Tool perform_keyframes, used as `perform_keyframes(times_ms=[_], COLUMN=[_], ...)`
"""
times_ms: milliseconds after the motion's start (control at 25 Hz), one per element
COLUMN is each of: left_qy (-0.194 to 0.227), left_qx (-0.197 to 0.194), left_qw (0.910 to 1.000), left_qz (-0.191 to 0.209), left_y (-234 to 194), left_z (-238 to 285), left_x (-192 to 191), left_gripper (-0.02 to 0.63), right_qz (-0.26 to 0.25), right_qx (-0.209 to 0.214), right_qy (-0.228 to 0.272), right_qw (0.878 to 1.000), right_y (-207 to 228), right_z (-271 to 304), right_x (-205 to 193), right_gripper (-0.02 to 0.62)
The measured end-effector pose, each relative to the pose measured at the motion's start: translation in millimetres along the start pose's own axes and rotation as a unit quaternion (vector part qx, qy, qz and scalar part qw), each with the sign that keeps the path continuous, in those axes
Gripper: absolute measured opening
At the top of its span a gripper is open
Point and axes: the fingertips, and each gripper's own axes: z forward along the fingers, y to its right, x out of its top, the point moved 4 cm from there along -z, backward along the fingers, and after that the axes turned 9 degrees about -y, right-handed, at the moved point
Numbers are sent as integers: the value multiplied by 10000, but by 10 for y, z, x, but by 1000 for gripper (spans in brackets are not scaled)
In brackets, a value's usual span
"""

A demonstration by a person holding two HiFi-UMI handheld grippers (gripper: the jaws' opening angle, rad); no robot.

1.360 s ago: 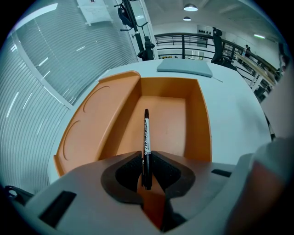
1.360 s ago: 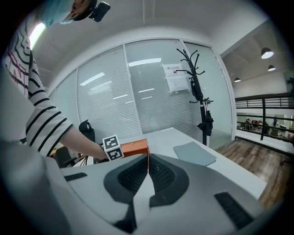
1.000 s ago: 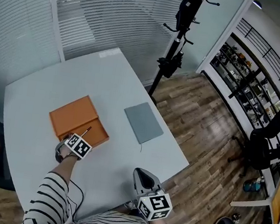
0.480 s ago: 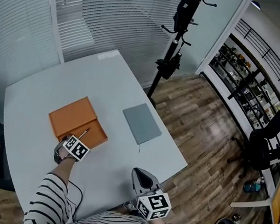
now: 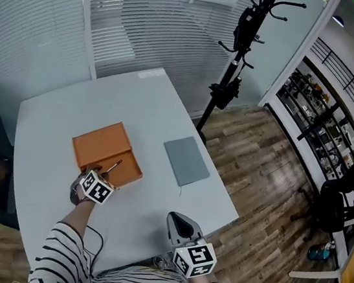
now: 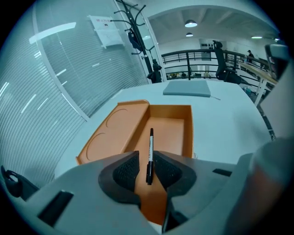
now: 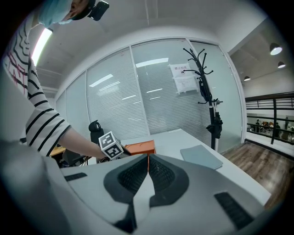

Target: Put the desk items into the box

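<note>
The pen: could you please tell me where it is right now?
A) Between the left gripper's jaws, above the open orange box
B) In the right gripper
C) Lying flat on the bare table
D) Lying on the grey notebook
A: in the left gripper view the pen sits clamped between the jaws of the left gripper, pointing out over the open orange box.
</note>
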Motion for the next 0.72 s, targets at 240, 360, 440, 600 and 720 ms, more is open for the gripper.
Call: perform_keyframes(times_ms=[240,360,440,600,720], left_qy=[857,1222,1431,1791,2088], left_qx=[253,476,620,873,990], left_qw=[9941,9880,9836,9735,9643], left_qz=[-622,-810,-907,-1125,-1295], left_y=[-41,-48,-30,43,151], left_z=[-509,-807,-991,-1344,-1626], left_x=[35,31,15,-43,-89], left_gripper=[92,74,63,43,37], right_qz=[-231,-375,-458,-604,-705], right_qx=[434,664,805,1072,1236], right_qy=[-35,-57,-63,-66,-62], right_qw=[9988,9971,9957,9924,9898], right_y=[-58,-78,-90,-110,-121], right_z=[-38,-60,-70,-95,-138], right_x=[25,37,37,22,5], right_gripper=[26,26,26,26,26])
